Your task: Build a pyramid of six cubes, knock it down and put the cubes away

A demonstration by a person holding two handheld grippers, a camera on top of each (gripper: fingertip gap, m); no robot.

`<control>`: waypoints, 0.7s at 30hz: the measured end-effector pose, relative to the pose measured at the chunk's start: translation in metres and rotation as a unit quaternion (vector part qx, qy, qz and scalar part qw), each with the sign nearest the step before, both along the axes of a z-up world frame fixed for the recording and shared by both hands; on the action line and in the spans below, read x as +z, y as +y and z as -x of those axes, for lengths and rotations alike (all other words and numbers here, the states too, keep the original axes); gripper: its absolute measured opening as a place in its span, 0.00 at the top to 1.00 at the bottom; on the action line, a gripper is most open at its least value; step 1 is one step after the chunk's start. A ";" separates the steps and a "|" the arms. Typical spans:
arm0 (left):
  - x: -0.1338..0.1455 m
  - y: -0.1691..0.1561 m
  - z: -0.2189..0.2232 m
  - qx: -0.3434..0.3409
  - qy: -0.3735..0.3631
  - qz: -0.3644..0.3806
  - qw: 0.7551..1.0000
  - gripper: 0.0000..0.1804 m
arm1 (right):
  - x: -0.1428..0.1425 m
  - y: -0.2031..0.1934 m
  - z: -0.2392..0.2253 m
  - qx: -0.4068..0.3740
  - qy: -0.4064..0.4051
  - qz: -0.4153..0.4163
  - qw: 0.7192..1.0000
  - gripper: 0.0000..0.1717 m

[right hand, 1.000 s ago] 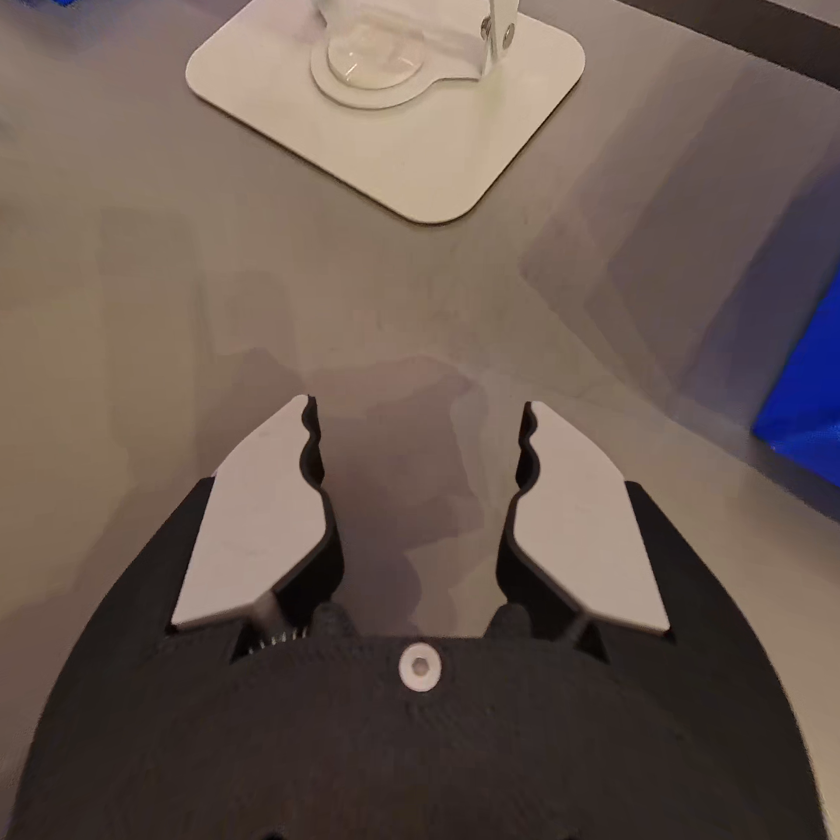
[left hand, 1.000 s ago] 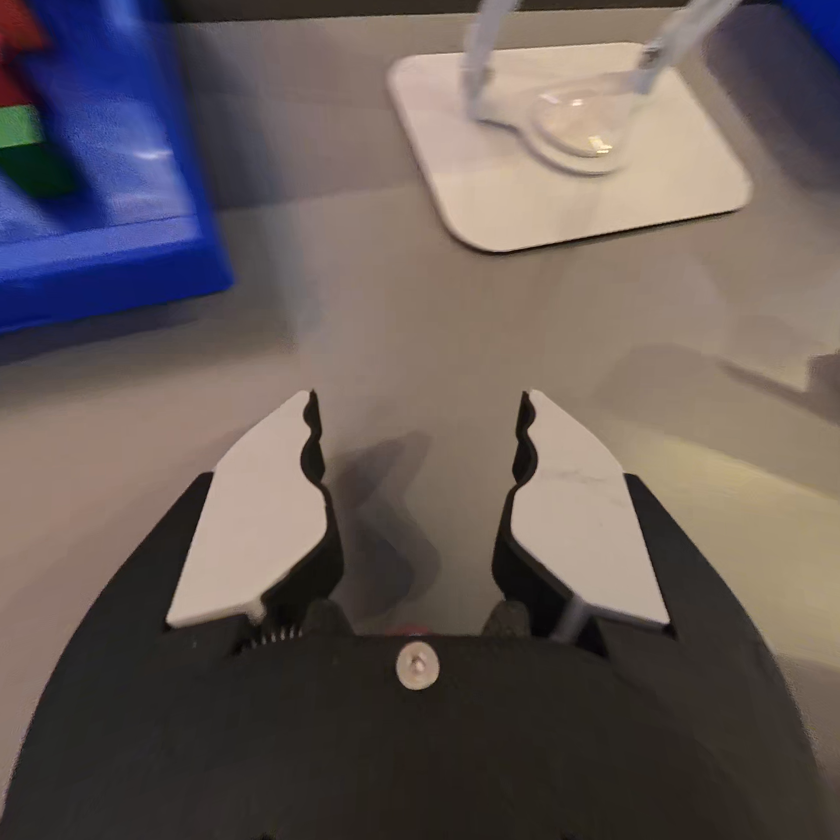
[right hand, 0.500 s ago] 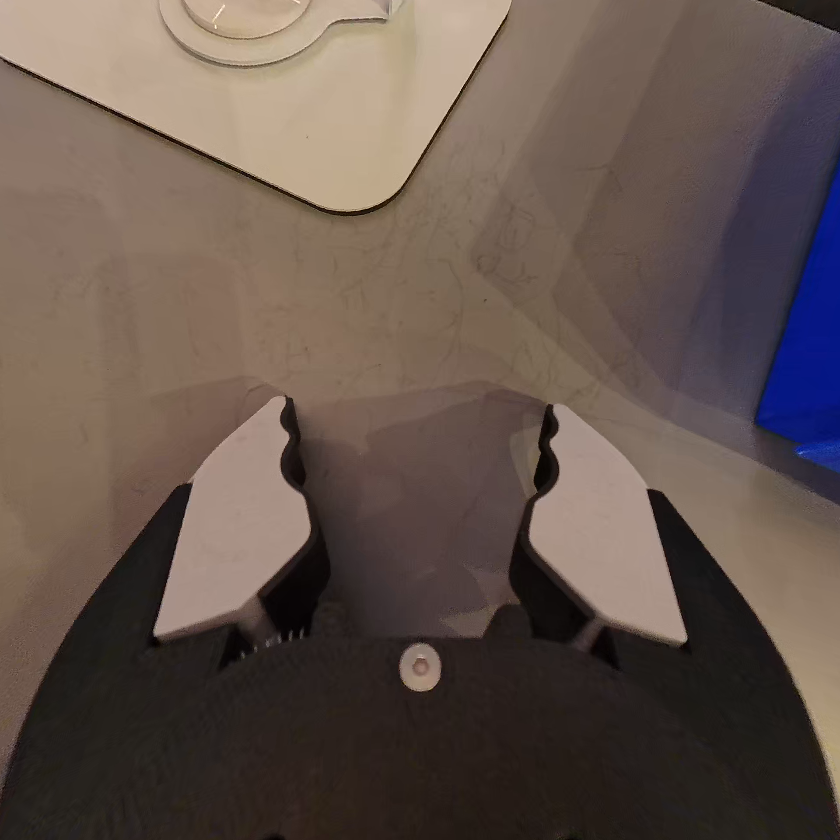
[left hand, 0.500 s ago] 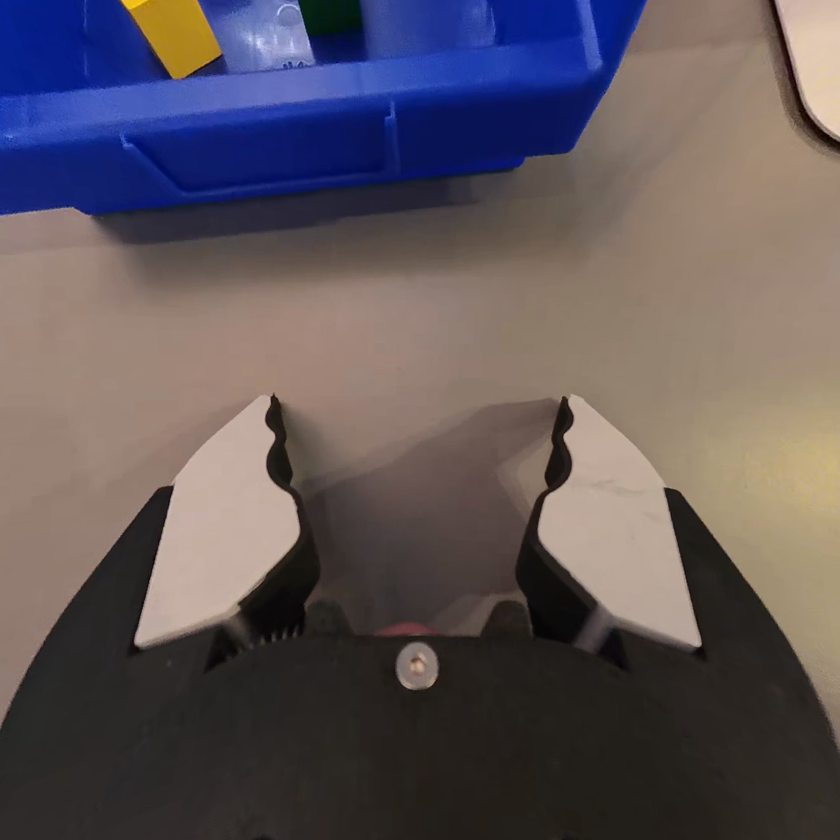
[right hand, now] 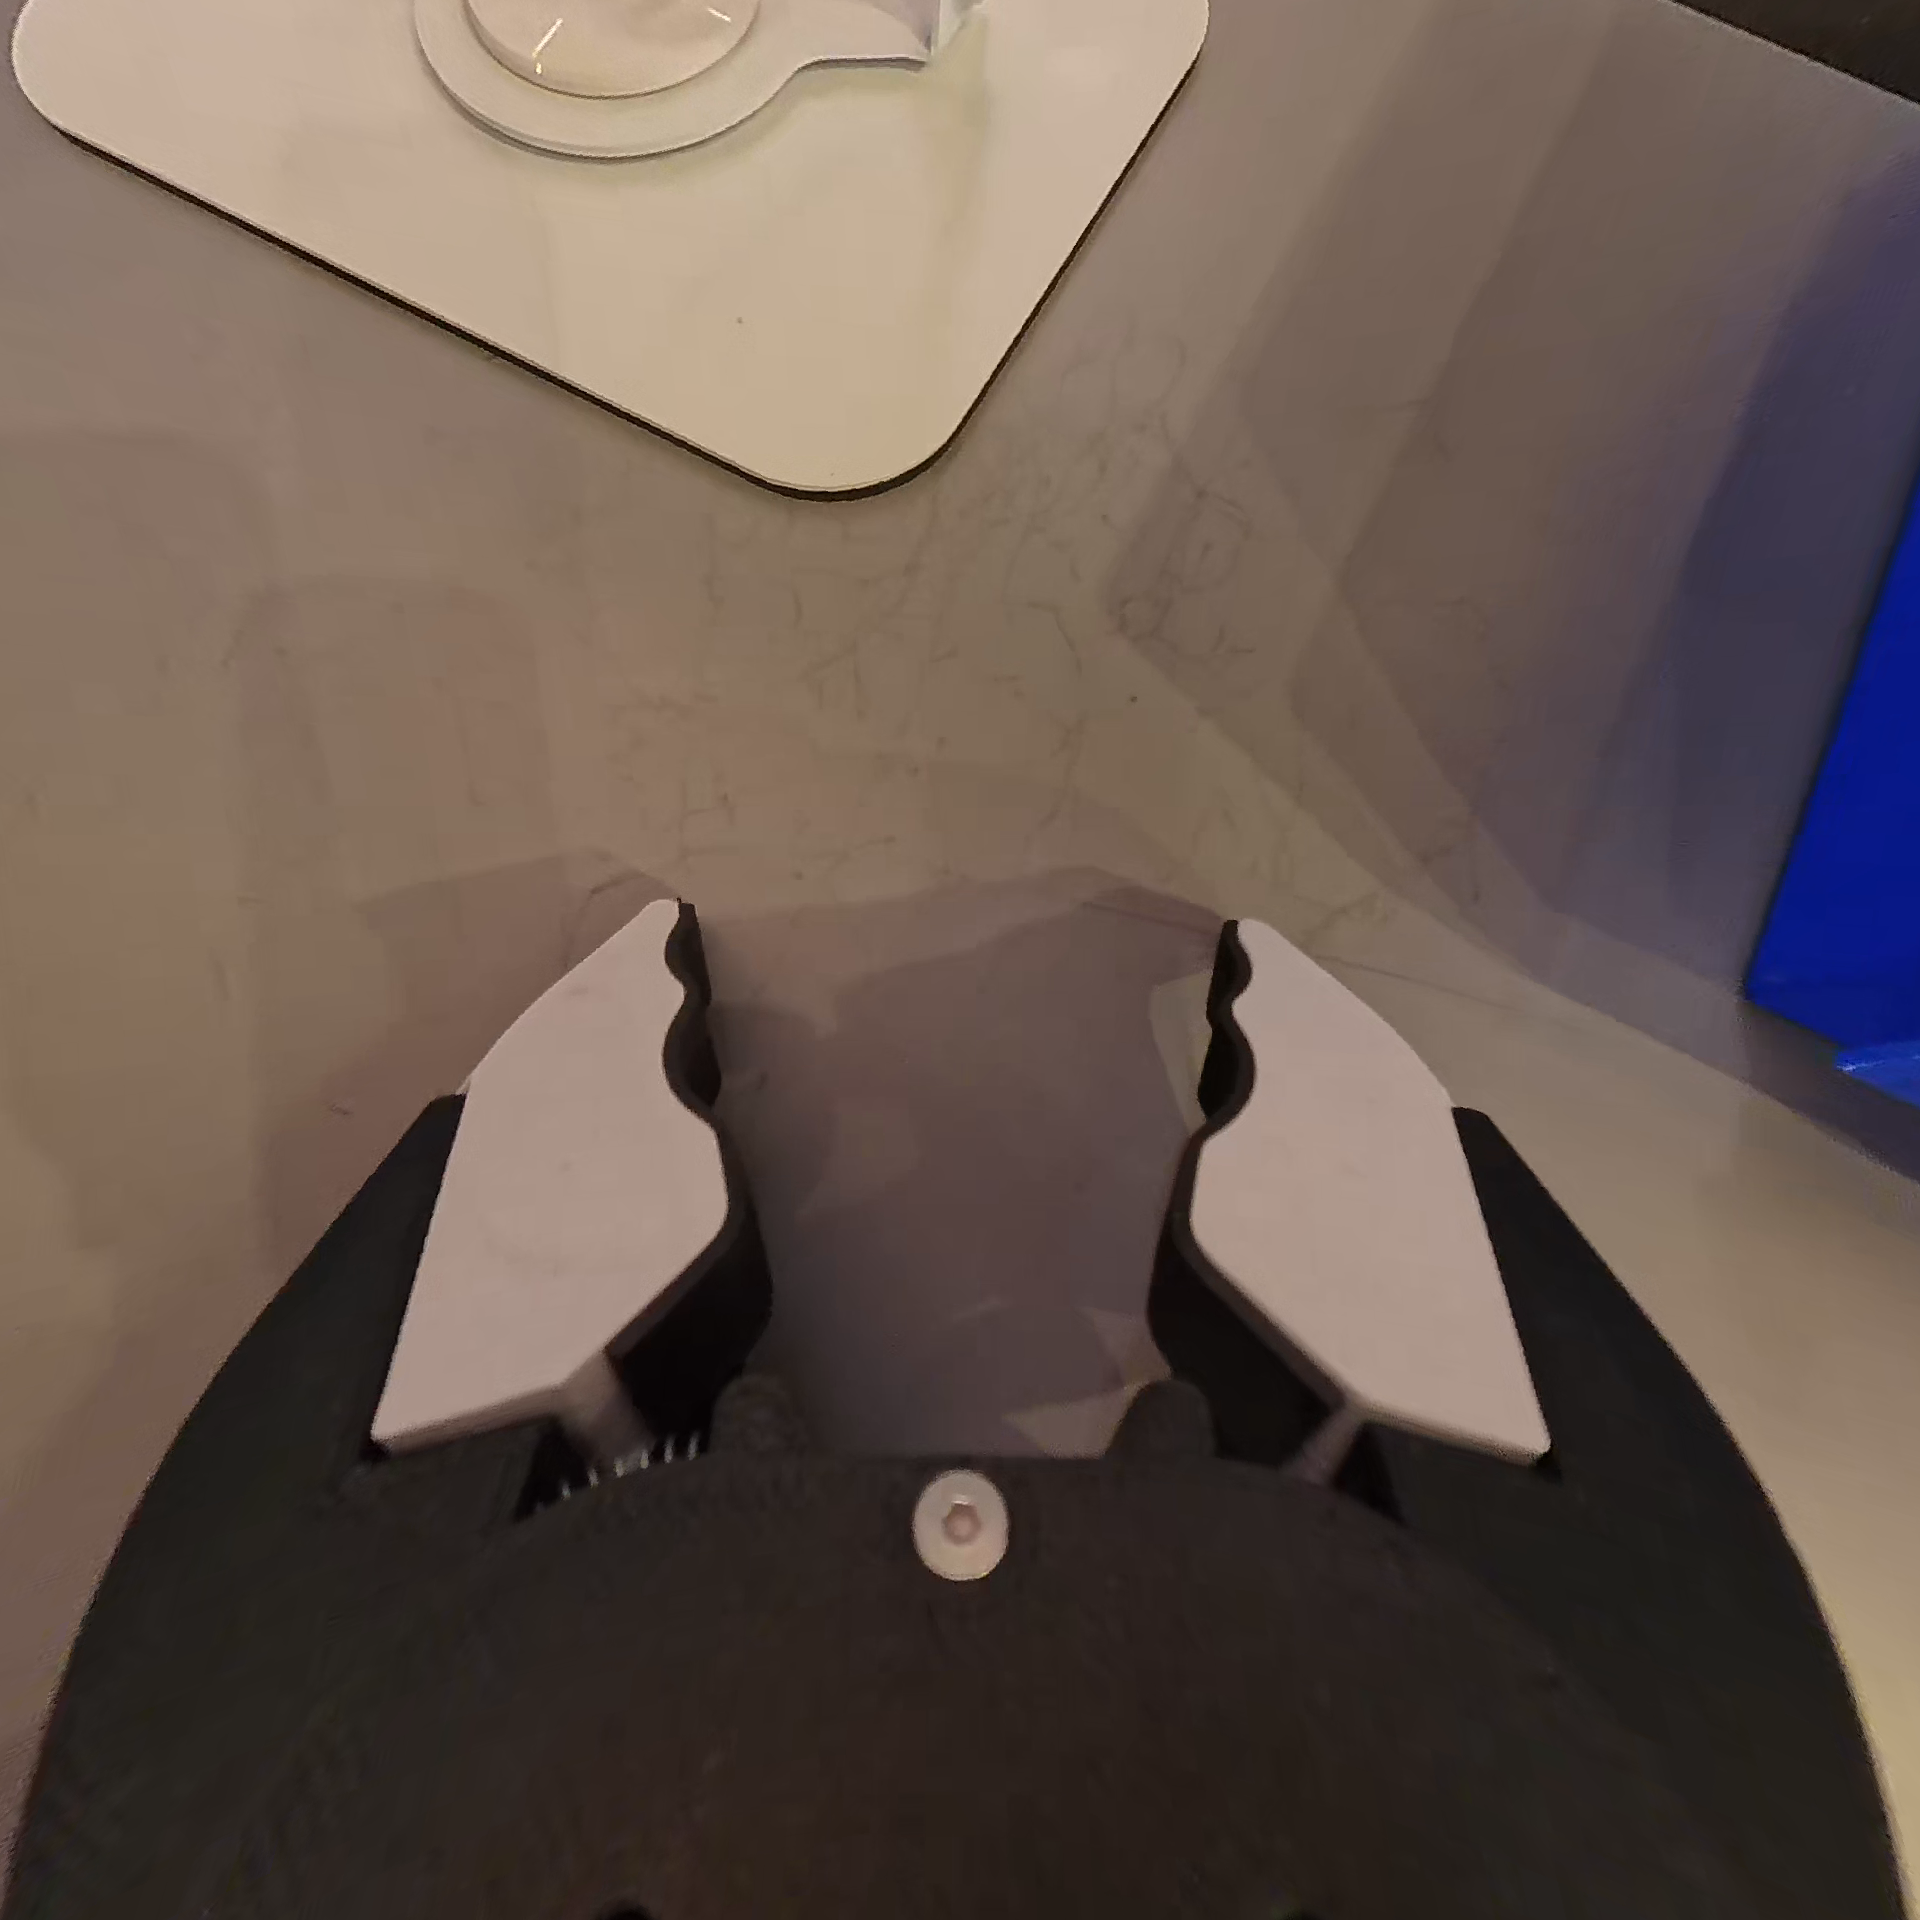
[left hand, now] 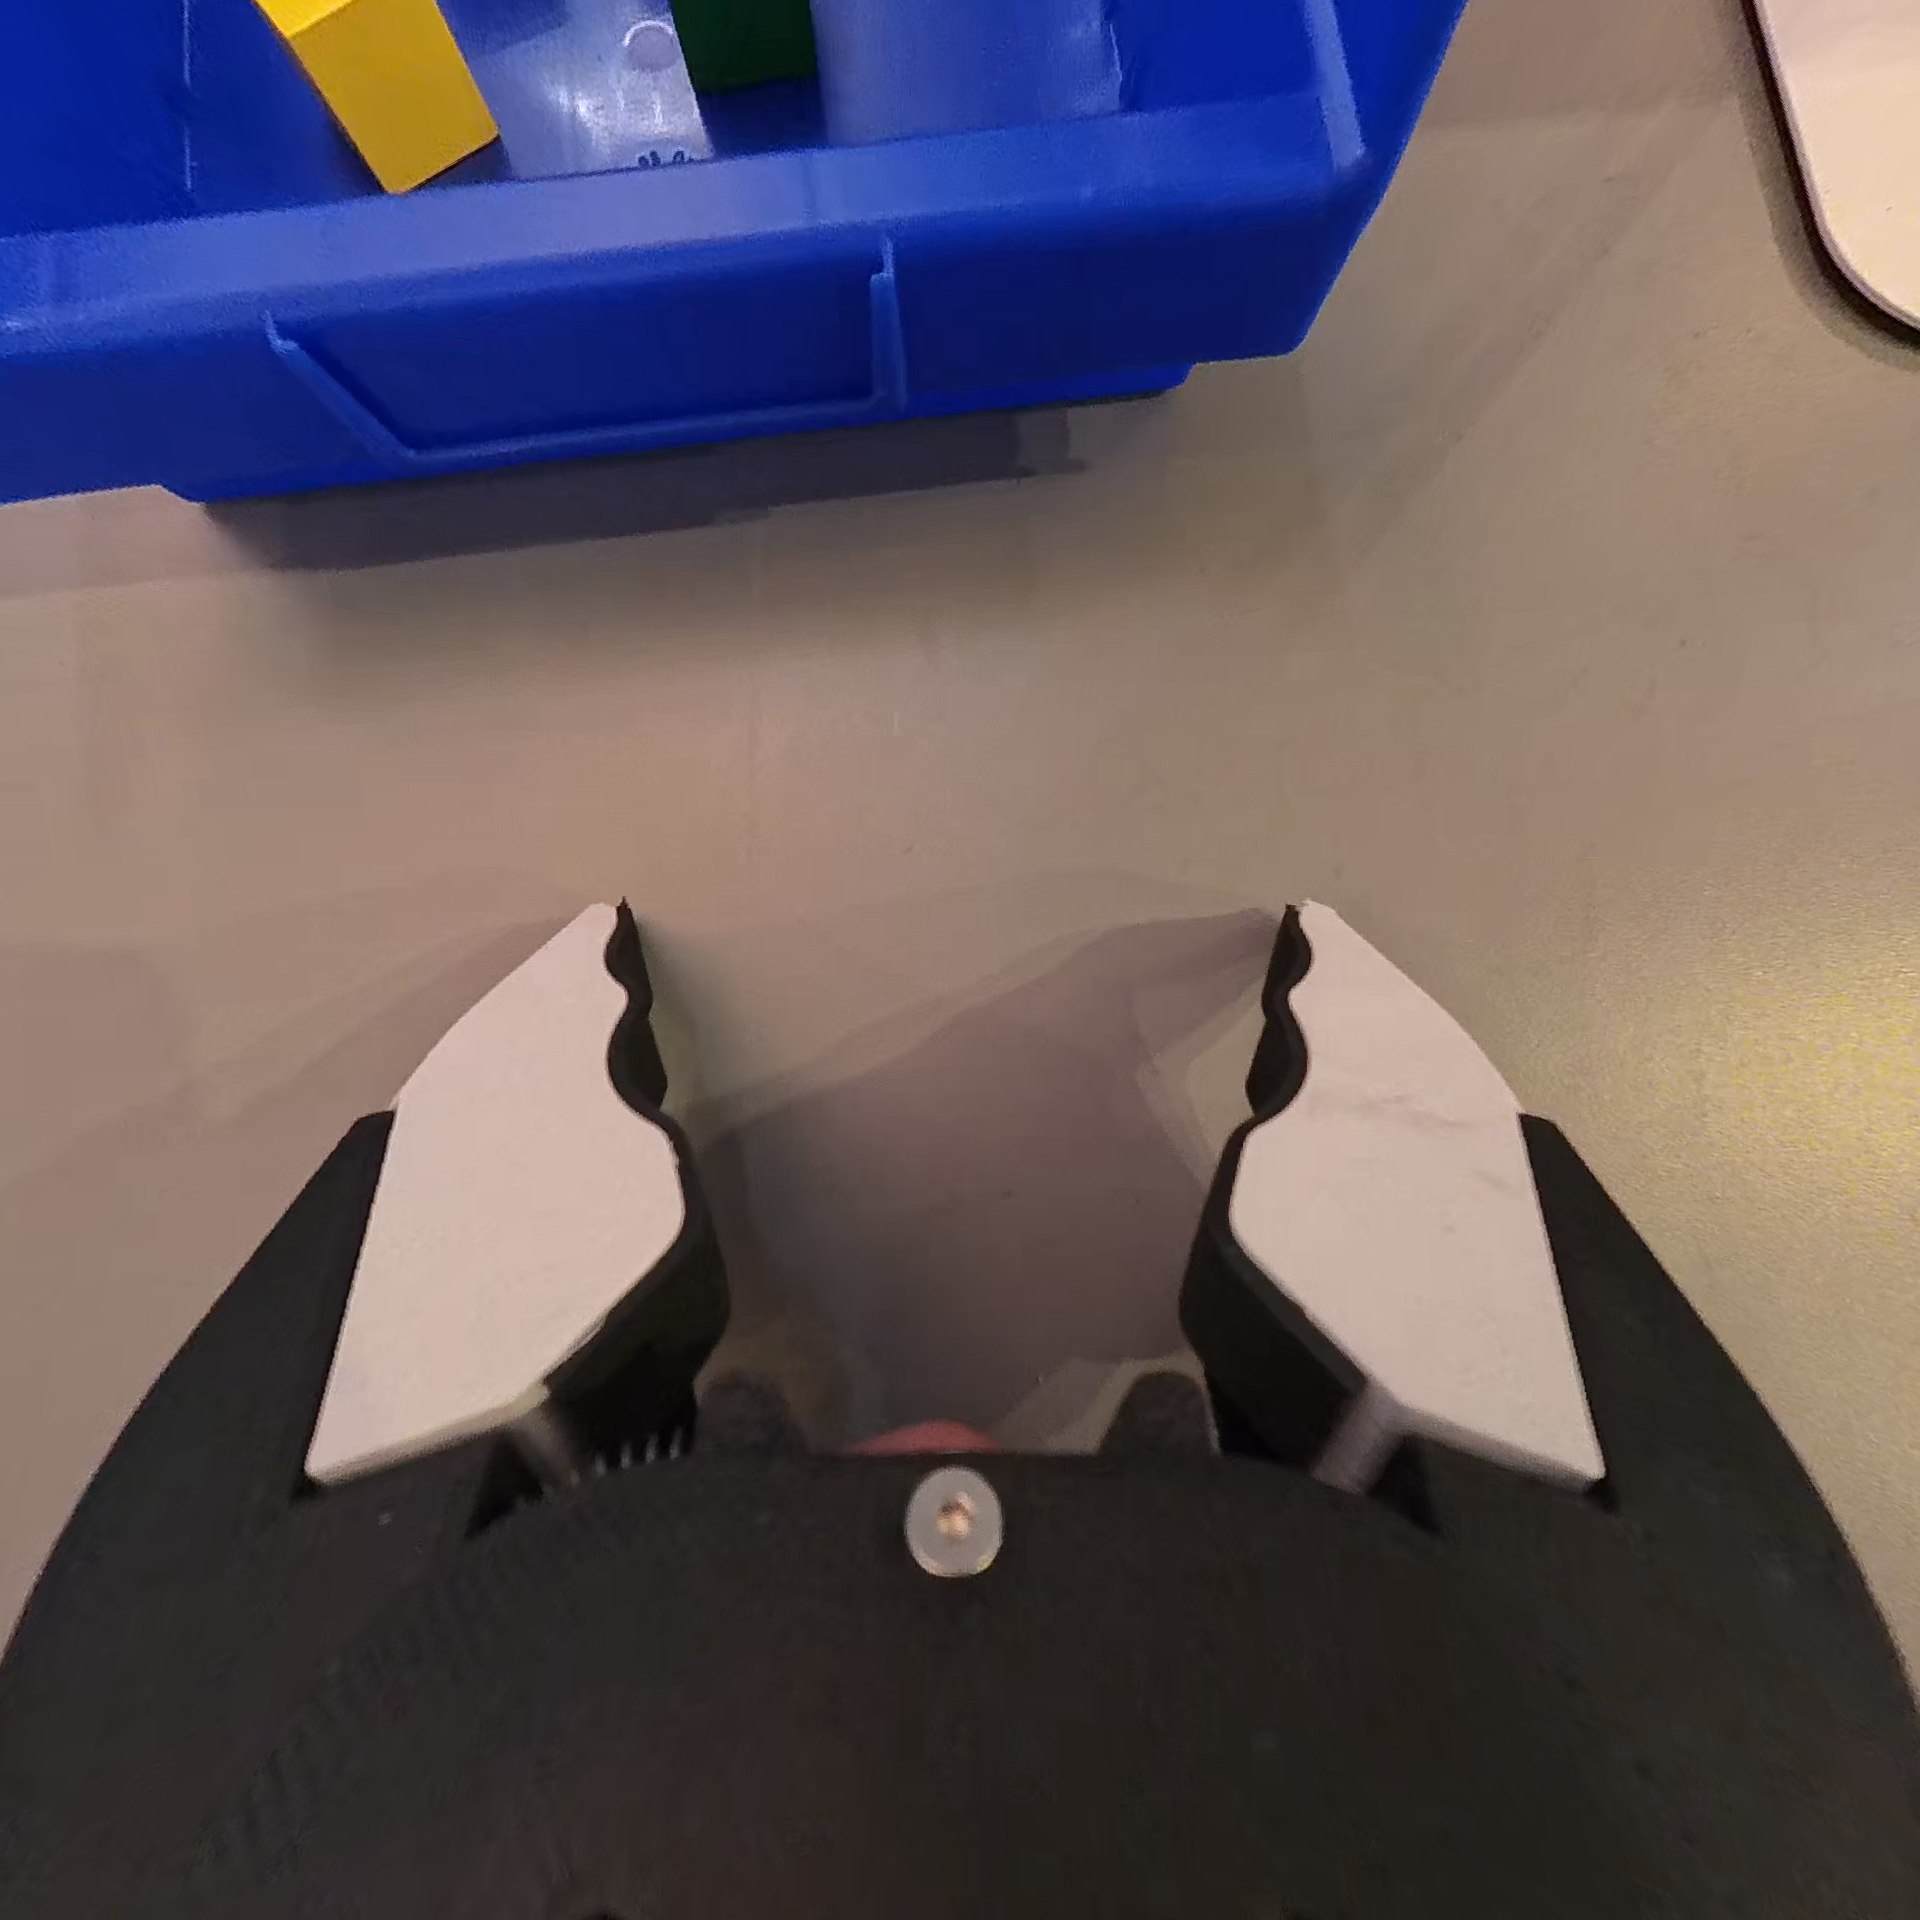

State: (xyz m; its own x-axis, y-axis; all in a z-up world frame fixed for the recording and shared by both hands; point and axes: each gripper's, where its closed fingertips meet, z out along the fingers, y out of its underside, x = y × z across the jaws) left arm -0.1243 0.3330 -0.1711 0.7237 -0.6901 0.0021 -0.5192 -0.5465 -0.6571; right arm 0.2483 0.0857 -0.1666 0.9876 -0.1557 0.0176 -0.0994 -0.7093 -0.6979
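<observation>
In the left wrist view a blue bin stands on the grey table ahead of me. A yellow cube and a green cube lie inside it. My left gripper is open wide and empty, low over the bare table just in front of the bin. My right gripper is open and empty over bare table. The edge of a blue bin shows at the right of the right wrist view.
A white mat with a clear plastic stand base lies ahead of the right gripper. Its corner also shows at the top right of the left wrist view. Measured from the fingertips, the yellow cube is 15 centimeters or so from the left gripper and 50 centimeters from the right.
My left gripper has swung left to face the blue bin, moved closer to it and opened wider. My right gripper has dropped lower and nearer the mat, its fingers opening slightly, then narrowing a little.
</observation>
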 end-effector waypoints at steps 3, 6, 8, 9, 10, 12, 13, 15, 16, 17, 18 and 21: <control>0.000 0.000 0.000 0.000 0.000 0.000 1.000 0.39 | 0.000 0.000 -0.001 -0.003 0.001 0.000 1.000 0.45; 0.000 0.000 0.000 0.000 0.000 0.000 1.000 0.39 | -0.001 -0.001 -0.005 -0.016 0.002 0.004 1.000 0.40; 0.000 0.000 0.000 0.000 0.000 0.000 1.000 0.39 | -0.002 -0.002 -0.009 -0.030 -0.001 0.006 1.000 0.35; 0.000 0.000 0.000 0.000 0.000 -0.001 1.000 0.39 | -0.002 -0.003 -0.011 -0.037 0.000 0.008 0.999 0.33; 0.000 0.000 0.000 0.000 0.000 -0.001 1.000 0.39 | -0.003 -0.003 -0.012 -0.041 0.004 0.010 0.999 0.32; 0.000 0.000 0.000 0.000 0.000 -0.001 1.000 0.39 | -0.003 -0.003 -0.012 -0.041 0.005 0.010 0.999 0.32; 0.000 0.000 0.000 0.000 0.000 -0.001 1.000 0.39 | -0.003 -0.003 -0.012 -0.042 0.005 0.010 0.999 0.32; 0.000 0.000 0.000 0.000 0.000 -0.001 1.000 0.39 | -0.003 -0.003 -0.012 -0.042 0.006 0.010 0.999 0.31; 0.000 0.000 0.000 0.000 0.000 -0.001 1.000 0.39 | -0.003 -0.003 -0.012 -0.042 0.006 0.010 0.999 0.31; 0.000 0.000 0.000 0.000 0.000 -0.001 1.000 0.39 | -0.003 -0.003 -0.012 -0.042 0.006 0.010 0.999 0.31; 0.000 0.000 0.000 0.000 0.000 -0.001 1.000 0.39 | -0.003 -0.003 -0.012 -0.042 0.006 0.010 0.999 0.31; 0.000 0.000 0.000 0.000 0.000 -0.001 1.000 0.39 | -0.003 -0.003 -0.012 -0.042 0.005 0.010 0.999 0.31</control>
